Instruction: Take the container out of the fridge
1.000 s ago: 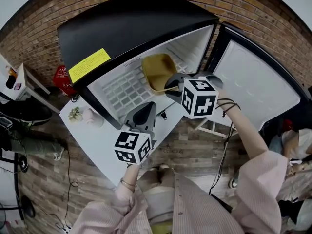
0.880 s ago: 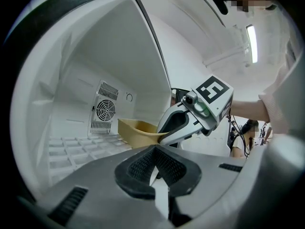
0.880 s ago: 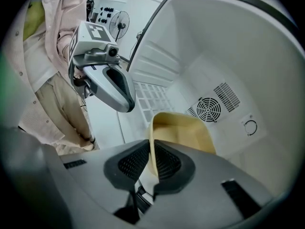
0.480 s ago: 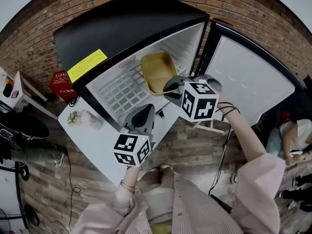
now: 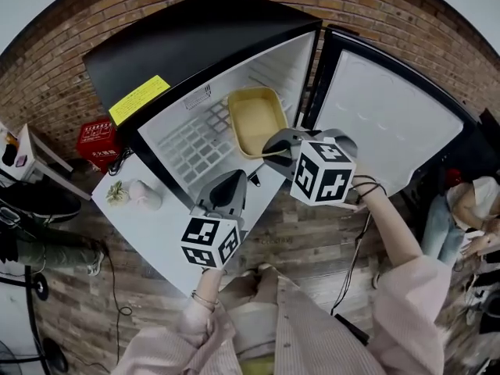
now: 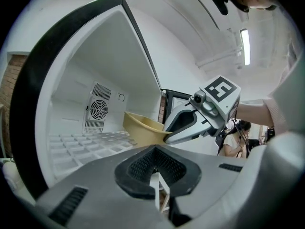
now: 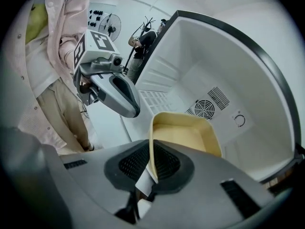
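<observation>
The yellow container (image 5: 256, 119) sits in the open fridge (image 5: 195, 45), over its white wire shelf (image 5: 195, 143). My right gripper (image 5: 271, 148) is shut on the container's near rim (image 7: 183, 132). Its jaws (image 7: 151, 168) have just been closing, and the thin rim stands between the pads. In the left gripper view the container (image 6: 143, 127) tilts with its near edge raised. My left gripper (image 5: 234, 180) hangs shut and empty just in front of the fridge opening, left of the right one. Its jaws (image 6: 156, 175) hold nothing.
The fridge door (image 5: 391, 119) stands swung open at the right. A white table (image 5: 156, 233) lies below the fridge at the left, with a small plant (image 5: 119, 192) and a pale pink object (image 5: 144, 194). A red box (image 5: 98, 141) rests by the brick wall.
My right gripper has shifted slightly down and right in the head view with the container's rim in it. The left gripper has barely moved.
</observation>
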### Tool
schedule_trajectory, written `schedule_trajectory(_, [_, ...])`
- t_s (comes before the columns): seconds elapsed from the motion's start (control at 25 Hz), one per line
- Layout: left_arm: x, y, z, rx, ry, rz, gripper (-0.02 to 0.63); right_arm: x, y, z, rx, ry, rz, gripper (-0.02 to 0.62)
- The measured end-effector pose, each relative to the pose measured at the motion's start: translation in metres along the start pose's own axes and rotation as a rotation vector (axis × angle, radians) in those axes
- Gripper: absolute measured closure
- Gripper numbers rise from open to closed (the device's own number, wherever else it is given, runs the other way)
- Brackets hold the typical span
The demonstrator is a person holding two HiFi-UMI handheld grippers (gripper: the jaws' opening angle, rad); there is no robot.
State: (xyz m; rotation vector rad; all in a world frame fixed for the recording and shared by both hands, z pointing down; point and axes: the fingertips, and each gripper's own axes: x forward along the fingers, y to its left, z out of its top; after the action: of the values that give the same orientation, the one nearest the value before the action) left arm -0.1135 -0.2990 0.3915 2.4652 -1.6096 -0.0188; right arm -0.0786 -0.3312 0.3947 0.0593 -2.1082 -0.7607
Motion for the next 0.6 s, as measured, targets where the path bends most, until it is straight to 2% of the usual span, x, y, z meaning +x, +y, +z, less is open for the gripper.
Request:
schedule_trajectory(0.28, [-0.004, -0.007, -0.004, 0.006, 0.004, -0.008, 0.614, -0.015, 0.016, -0.003, 0.049, -0.023, -0.036, 0.571])
schedule_trajectory(0.6, [-0.006, -0.010, -0.007, 0.001, 0.013, 0.030, 0.614, -0.035, 0.033, -0.015, 0.103, -0.060, -0.073, 0.574])
